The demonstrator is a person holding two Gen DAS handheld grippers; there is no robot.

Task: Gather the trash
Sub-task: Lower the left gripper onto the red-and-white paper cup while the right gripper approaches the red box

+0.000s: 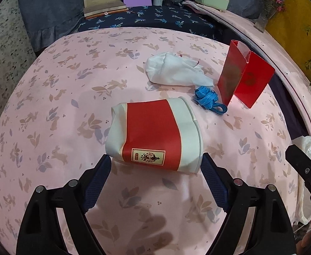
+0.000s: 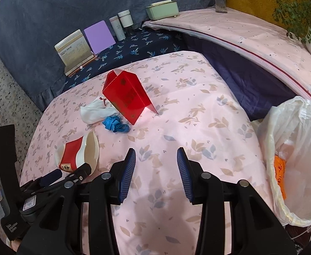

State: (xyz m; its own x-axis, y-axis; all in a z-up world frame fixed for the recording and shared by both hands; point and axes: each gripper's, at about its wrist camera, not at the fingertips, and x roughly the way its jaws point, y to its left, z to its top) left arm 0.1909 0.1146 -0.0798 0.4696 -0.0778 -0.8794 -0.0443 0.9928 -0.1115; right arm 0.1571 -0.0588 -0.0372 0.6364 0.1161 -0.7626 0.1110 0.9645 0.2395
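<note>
Pink rabbit-print tablecloth (image 2: 197,127) meets a navy floral cloth (image 2: 134,48).

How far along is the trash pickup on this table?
Done: an orange item already lies in the trash bag. In hand: nothing; the open left gripper straddles the red-and-white paper cup. Left: cup, white tissue, blue ribbon, red folded card. Right gripper open, idle.

The left gripper (image 1: 155,165) has its jaws spread around the near end of the paper cup (image 1: 153,136), with bare cloth on both sides. Beyond the cup, a blue ribbon (image 1: 208,99), white tissue (image 1: 172,70) and red folded card (image 1: 244,74) crowd the far right.
</note>
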